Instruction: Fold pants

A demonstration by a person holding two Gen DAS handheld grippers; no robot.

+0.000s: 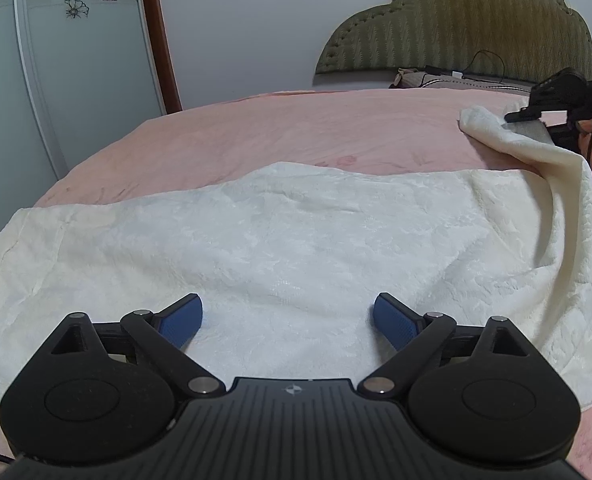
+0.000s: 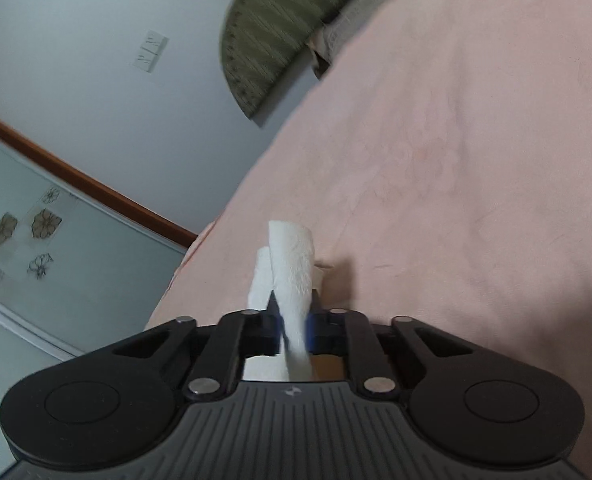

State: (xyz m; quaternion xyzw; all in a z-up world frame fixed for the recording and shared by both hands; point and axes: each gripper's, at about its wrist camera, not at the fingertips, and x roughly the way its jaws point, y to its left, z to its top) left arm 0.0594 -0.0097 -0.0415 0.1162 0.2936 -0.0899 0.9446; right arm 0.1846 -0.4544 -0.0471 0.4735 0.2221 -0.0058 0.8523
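Left wrist view, white pants lying crosswise, left gripper spread, right gripper pinching lifted end

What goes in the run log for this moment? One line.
left gripper: open over pants | right gripper: shut on pants, corner lifted | bed: pink
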